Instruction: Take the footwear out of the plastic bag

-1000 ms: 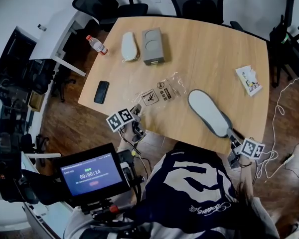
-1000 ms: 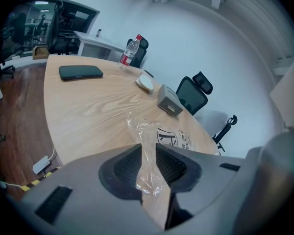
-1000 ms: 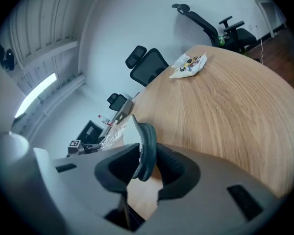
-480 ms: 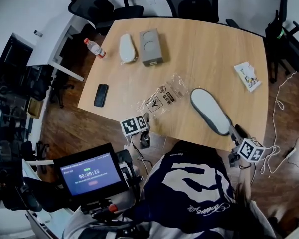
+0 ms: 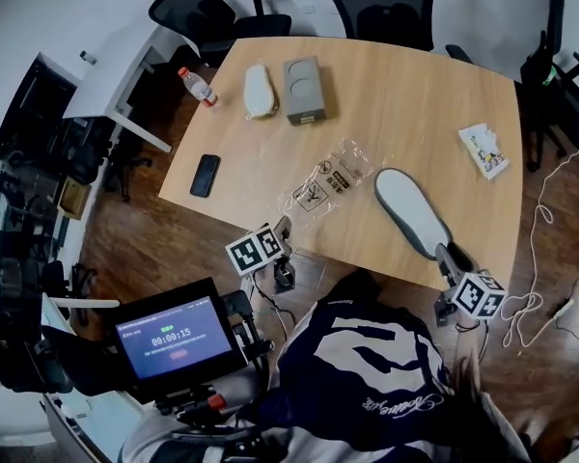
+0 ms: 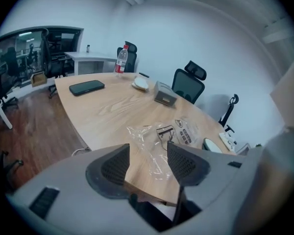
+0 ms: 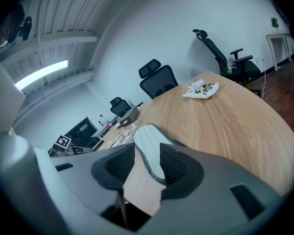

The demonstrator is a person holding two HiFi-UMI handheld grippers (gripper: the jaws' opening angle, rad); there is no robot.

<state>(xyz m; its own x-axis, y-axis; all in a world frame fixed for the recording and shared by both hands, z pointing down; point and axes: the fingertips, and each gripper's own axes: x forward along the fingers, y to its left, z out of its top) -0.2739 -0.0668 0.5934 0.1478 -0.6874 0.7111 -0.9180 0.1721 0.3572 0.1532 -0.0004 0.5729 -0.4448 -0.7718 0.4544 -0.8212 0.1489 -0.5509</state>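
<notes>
Looks done: the slipper [image 5: 410,210] lies outside, at 3 o'clock of the plastic bag [image 5: 333,177]; left gripper [image 6: 148,155] just opened wide, empty; right gripper [image 5: 452,258] jaws, opened then narrowed slightly, stand loose around the slipper's end

We read 00:00:15 on the small screen [image 5: 179,340] off the worktop's [image 5: 415,104] near edge; the plastic bag [image 5: 330,178] bears printed labels too small to read
</notes>
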